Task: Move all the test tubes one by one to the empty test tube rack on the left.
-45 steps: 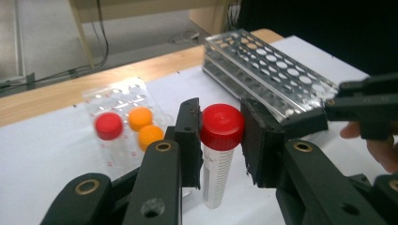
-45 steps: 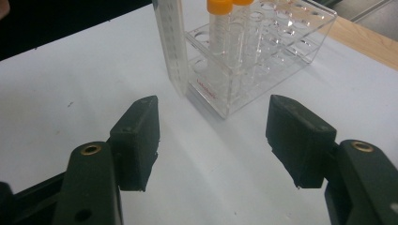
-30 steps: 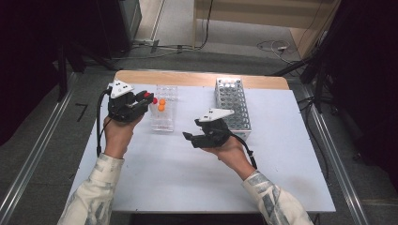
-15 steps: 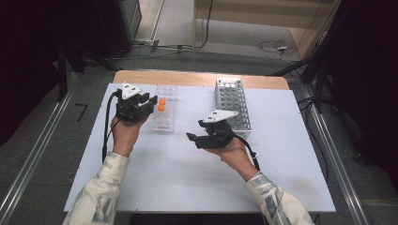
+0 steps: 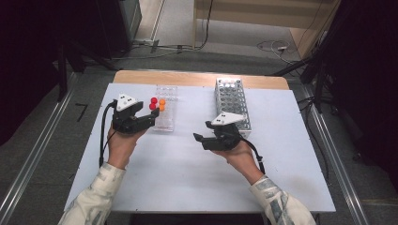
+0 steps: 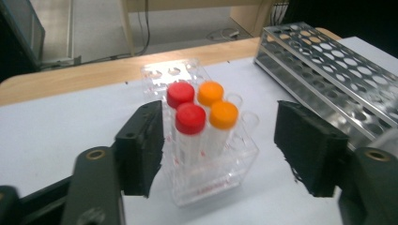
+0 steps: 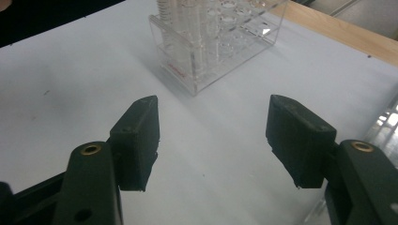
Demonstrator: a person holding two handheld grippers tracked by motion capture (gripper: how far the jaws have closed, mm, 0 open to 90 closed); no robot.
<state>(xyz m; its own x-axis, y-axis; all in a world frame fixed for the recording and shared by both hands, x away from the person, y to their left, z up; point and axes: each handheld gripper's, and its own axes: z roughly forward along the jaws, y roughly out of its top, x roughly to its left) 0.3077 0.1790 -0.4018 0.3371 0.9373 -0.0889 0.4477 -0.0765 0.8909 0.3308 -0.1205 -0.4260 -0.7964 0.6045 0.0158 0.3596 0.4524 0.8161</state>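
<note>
A clear plastic rack [image 6: 211, 183] holds two red-capped tubes [image 6: 190, 118] and two orange-capped tubes [image 6: 223, 115], all upright. My left gripper [image 6: 220, 145] is open and its jaws have just been opening. The tubes stand between the jaws, and the pads do not press on them. In the high view the left gripper [image 5: 151, 119] sits at the rack's [image 5: 165, 123] left side, close to the red caps [image 5: 153, 103]. My right gripper [image 5: 198, 138] hovers open over bare table in the middle, with nothing between its jaws [image 7: 213, 136]. It points toward the clear rack [image 7: 206, 51].
A metal tube rack [image 5: 231, 101] with several empty holes stands at the back right, just behind the right hand; it also appears in the left gripper view [image 6: 338, 75]. The white table top [image 5: 187, 183] has a wooden strip along its far edge.
The left gripper has come down and toward the near side, and its jaws have opened. The red-capped tube that was at its tip now stands in the clear rack. The right gripper stayed put.
</note>
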